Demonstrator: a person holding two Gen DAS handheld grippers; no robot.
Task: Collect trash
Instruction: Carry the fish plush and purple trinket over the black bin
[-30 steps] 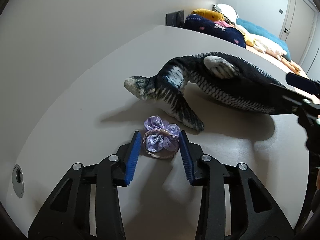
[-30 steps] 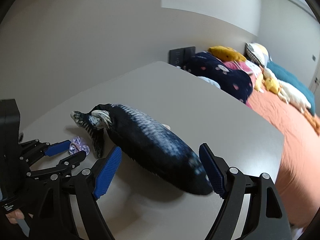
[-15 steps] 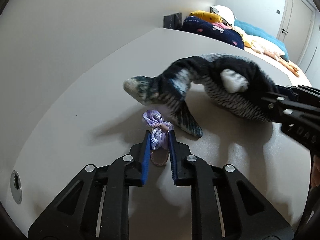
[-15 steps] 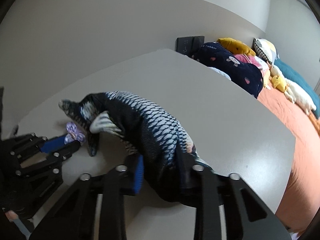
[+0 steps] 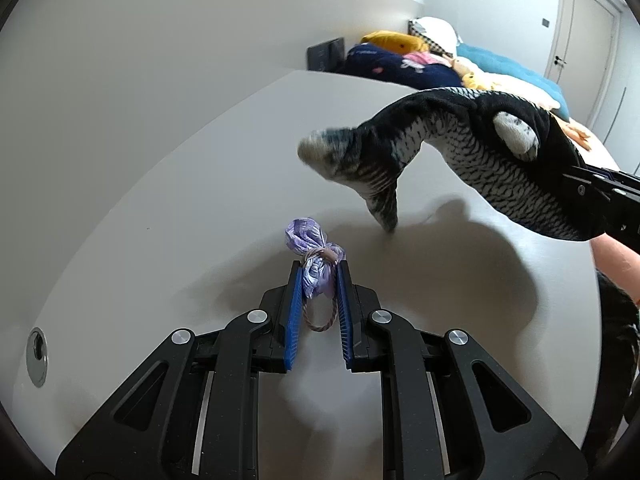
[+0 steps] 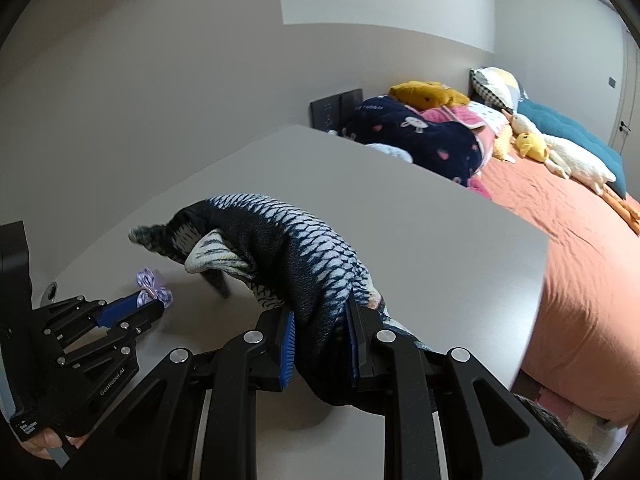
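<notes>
Fish toy [image 6: 288,248] lifted off table [image 6: 420,216] — right gripper [image 6: 320,320] fingers clamp it; left gripper [image 5: 318,276], angled down, pinches purple wrapper [image 5: 310,240].

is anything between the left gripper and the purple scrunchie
Nothing visible. The left gripper is shut on the purple scrunchie, its blue pads pressing both sides. The plush fish hangs clear of it in the right gripper.

My lilac wrapper knot [image 5: 313,257], crumpled and tied with a thin cord loop, sits pinched upright just above the table. My plush fish [image 6: 280,248], dark and scaled, hangs lifted, tail drooping left.
</notes>
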